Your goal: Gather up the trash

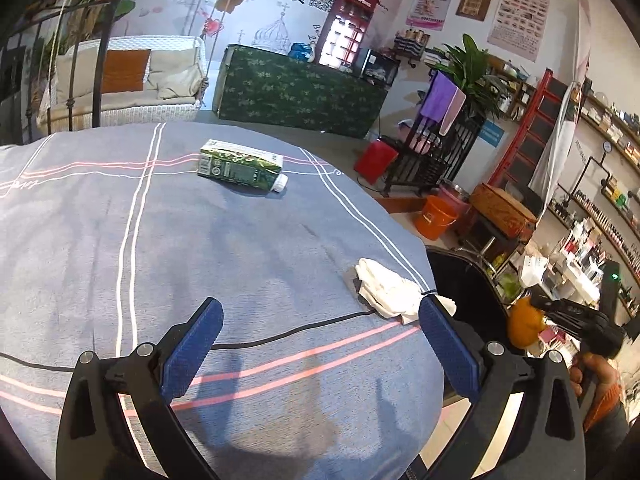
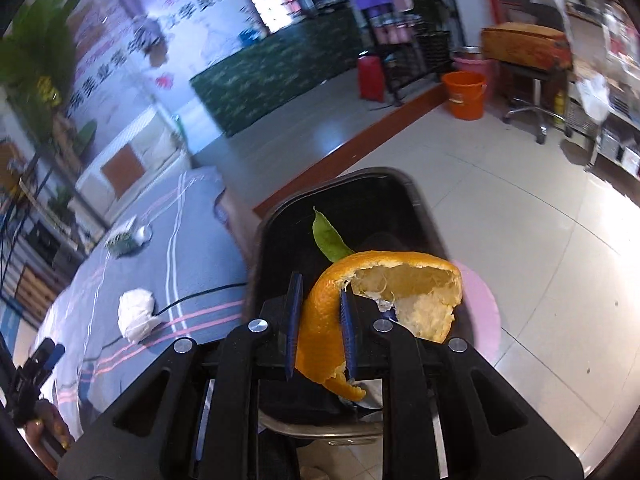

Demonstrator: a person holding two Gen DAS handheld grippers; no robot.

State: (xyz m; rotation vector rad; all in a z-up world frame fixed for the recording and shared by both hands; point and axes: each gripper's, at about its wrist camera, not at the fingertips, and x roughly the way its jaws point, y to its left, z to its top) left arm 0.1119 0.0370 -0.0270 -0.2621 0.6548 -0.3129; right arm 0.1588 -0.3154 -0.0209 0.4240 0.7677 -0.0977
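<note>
The right tool (image 2: 320,332) is clamped on an orange peel (image 2: 384,292) and holds it above the black trash bin (image 2: 280,240). The left tool (image 1: 316,344) is wide apart, holding nothing, above the desk (image 1: 248,248) near a crumpled tissue (image 1: 392,292).

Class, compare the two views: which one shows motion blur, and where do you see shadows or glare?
Right wrist view: background wall smeared by motion blur, orange peel fairly sharp, glare on the floor tiles. Left wrist view: crisp, gripper shadows on the blue cloth; fisheye bends both.
</note>
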